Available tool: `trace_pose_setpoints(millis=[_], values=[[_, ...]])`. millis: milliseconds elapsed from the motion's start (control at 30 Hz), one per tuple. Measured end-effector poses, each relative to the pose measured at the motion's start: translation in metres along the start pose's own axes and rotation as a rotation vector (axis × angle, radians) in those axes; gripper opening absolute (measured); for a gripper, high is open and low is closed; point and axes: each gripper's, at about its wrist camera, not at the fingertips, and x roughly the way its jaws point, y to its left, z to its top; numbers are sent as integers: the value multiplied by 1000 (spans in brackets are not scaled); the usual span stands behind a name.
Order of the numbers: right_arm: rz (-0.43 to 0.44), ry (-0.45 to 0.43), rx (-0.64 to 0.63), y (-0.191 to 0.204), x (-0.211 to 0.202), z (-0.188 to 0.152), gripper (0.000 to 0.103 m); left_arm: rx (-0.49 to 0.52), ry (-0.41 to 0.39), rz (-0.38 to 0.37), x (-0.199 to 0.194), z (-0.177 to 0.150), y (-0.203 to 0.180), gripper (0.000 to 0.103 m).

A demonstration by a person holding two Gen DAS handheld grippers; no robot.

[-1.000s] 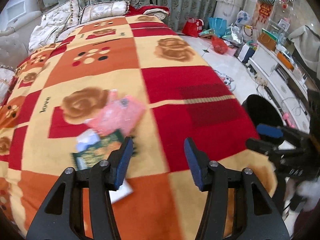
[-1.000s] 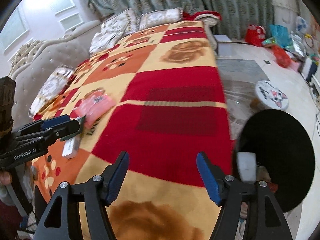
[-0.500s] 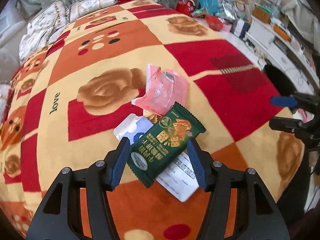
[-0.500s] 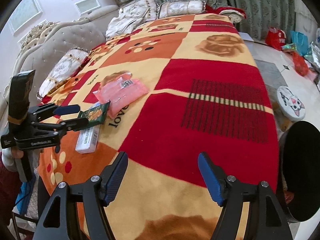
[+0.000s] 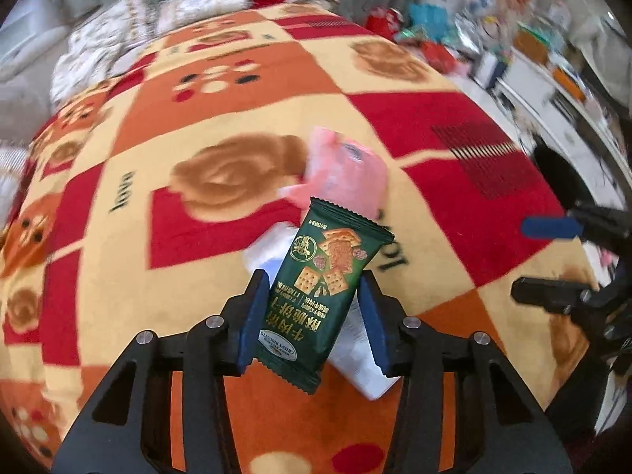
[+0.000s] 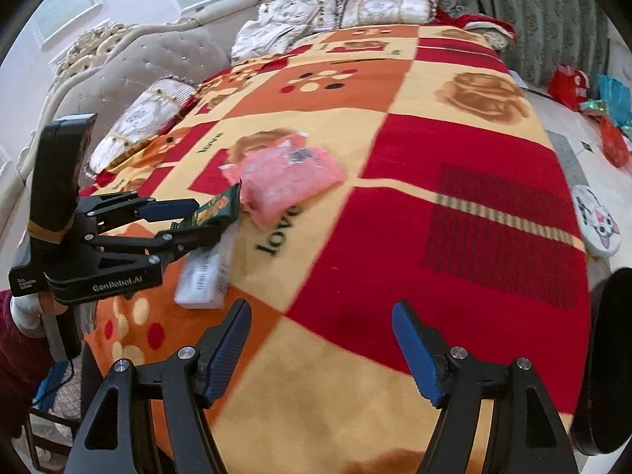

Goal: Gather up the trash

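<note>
A green biscuit packet (image 5: 324, 284) stands tilted between the blue pads of my left gripper (image 5: 312, 280), whose jaws are closing and press on its two long edges. The right wrist view shows that gripper (image 6: 209, 217) holding the packet (image 6: 217, 209) just above the blanket. Behind it lies a pink plastic packet (image 5: 347, 173) (image 6: 288, 181). Under it lie a white printed packet (image 5: 359, 351) (image 6: 203, 276) and a small white and blue wrapper (image 5: 268, 252). My right gripper (image 6: 322, 316) hovers open and empty over the bed's near corner, and shows at the right edge of the left wrist view (image 5: 521, 258).
The trash lies on a bed under a red, orange and cream checked blanket (image 6: 474, 158). Pillows (image 6: 379, 10) and a padded headboard (image 6: 158, 59) are at the far end. A black round bin (image 6: 608, 355) stands by the bed's right side. Bags and clutter (image 5: 434, 27) cover the floor beyond.
My left gripper came down over the pile and closed on the green biscuit packet, which now tilts up off the blanket. My right gripper moved sideways over the bed and stayed open.
</note>
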Motion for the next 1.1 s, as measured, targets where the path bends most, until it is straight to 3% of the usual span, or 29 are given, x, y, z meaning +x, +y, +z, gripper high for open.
trace_pose_setpoints(millis=[333, 467, 567, 667, 867, 967, 1100], values=[[81, 72, -91, 69, 68, 29, 72, -212, 8, 105, -17, -44, 64, 43], [33, 89, -133, 86, 98, 36, 71, -255, -2, 138, -21, -60, 73, 43], [0, 82, -178, 96, 106, 38, 60, -278, -17, 150, -23, -63, 75, 43], [-21, 81, -215, 98, 105, 36, 49, -285, -30, 148, -23, -61, 74, 43], [11, 70, -228, 90, 85, 24, 48, -276, -51, 140, -27, -57, 64, 43], [68, 37, -216, 84, 68, 14, 48, -266, -61, 136, -30, -55, 55, 43], [48, 17, -200, 73, 51, 1, 48, -252, -64, 127, -31, -52, 44, 43]])
